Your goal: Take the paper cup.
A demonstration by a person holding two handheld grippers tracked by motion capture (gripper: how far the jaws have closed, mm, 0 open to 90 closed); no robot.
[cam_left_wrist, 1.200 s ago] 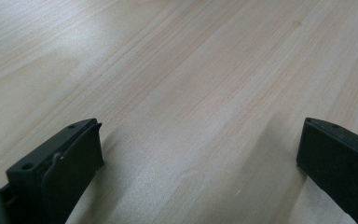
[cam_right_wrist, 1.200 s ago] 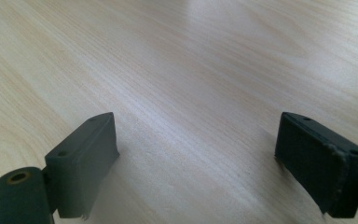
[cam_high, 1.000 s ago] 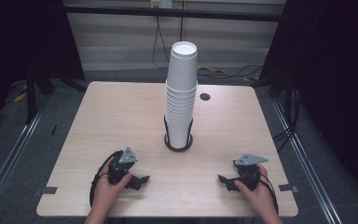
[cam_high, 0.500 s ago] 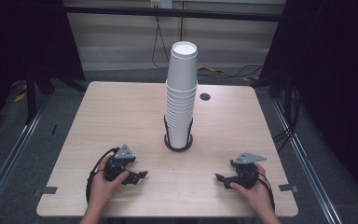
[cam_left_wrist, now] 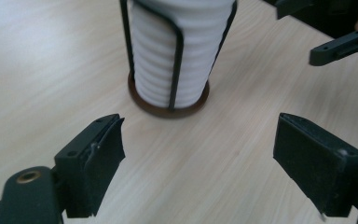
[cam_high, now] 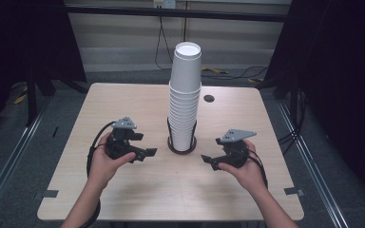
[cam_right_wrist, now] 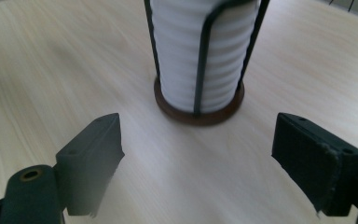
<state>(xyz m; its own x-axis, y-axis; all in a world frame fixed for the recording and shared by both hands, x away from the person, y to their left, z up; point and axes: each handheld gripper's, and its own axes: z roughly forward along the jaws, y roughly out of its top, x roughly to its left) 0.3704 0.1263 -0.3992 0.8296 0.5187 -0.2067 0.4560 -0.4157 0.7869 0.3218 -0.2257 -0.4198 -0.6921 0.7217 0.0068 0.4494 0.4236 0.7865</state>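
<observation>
- Holding your left gripper (cam_high: 148, 152) above the table (cam_high: 123, 104), you have its two black jaws spread wide with nothing between them; in the left gripper view bare wood shows in the gap.
- Your right gripper (cam_high: 208, 159) is likewise spread wide and empty, its jaws pointing inward toward the middle of the table.
- Compared with half a second ago, both of your hands have come up and forward: the left gripper sat low near the front edge, and it is now near the holder's left side. The right gripper has also closed in from the right, though it is a little farther back than the left.
- Between the two grippers stands the stack of white paper cups (cam_high: 186, 97), upright in a black wire holder (cam_high: 181, 142) with a dark round base. Neither gripper touches it.
- The stack and holder have not moved since the earlier frames; they stand at the table's centre.
- In the left gripper view the holder's base (cam_left_wrist: 170, 108) lies just ahead of the jaws, and your right gripper (cam_left_wrist: 335, 44) appears at the upper right.
- A small dark round hole (cam_high: 209, 99) lies in the tabletop beyond the stack, to its right.
</observation>
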